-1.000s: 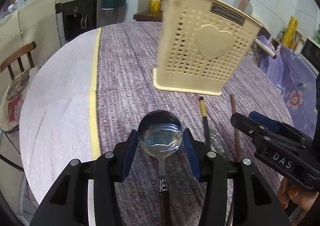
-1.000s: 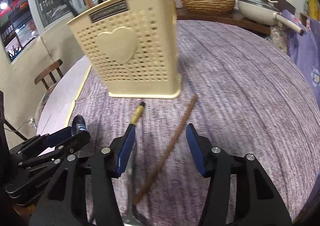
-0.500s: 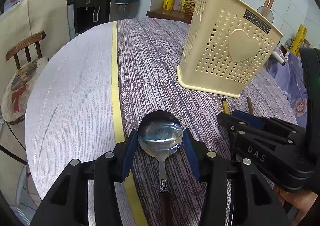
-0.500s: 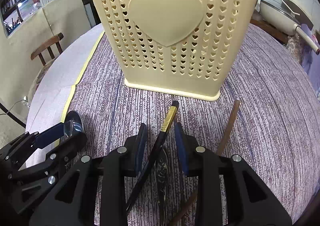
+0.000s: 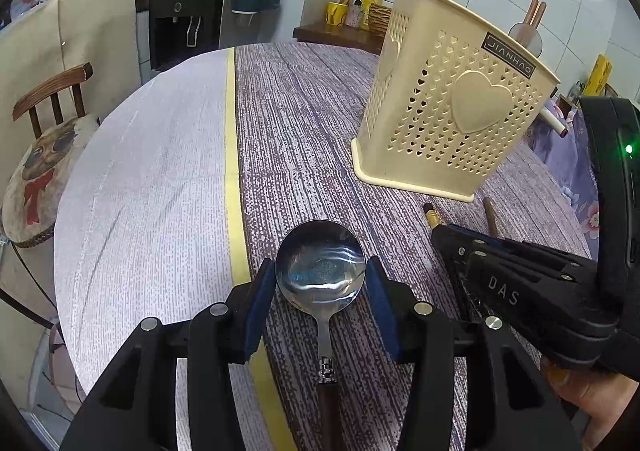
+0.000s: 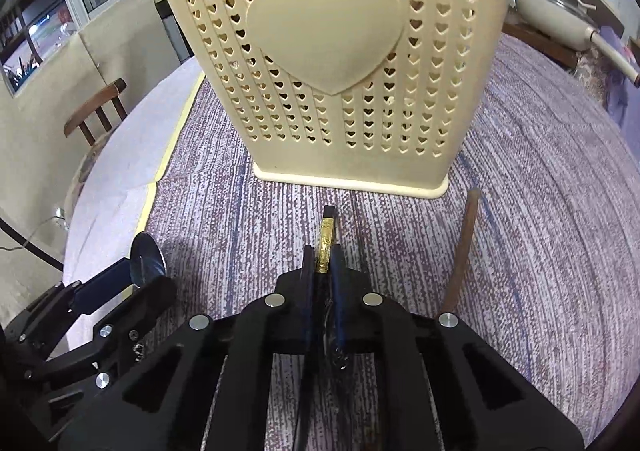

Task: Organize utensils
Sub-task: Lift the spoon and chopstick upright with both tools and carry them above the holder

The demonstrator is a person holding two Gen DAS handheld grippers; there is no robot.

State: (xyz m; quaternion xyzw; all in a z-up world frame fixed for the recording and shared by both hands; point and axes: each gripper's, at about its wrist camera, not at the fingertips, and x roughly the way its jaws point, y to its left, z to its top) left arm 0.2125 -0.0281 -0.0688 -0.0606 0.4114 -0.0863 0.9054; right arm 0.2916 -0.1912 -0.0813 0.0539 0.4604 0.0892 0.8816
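Note:
A steel spoon (image 5: pixel 326 331) with a brown handle sits with its bowl between the blue pads of my left gripper (image 5: pixel 320 269), which is shut on it above the tablecloth. My right gripper (image 6: pixel 322 255) is shut on a black chopstick (image 6: pixel 327 231), whose gold-banded end sticks out past the fingertips. A patterned metal utensil (image 6: pixel 334 335) lies under those jaws, mostly hidden. The cream utensil basket (image 6: pixel 332 51) with heart-shaped holes stands upright just beyond. A brown chopstick (image 6: pixel 462 251) lies on the cloth to the right.
The round table carries a purple woven cloth (image 5: pixel 304 139) with a yellow stripe (image 5: pixel 231 139). A wooden chair (image 5: pixel 52 91) stands at its left edge. A white pan (image 6: pixel 560 7) and a counter with jars lie behind the basket. A person's hand (image 5: pixel 588 395) holds the right gripper.
My right gripper moved left over the black chopstick and nearer the basket, and its jaws closed onto the chopstick. The left gripper kept the spoon in the same hold.

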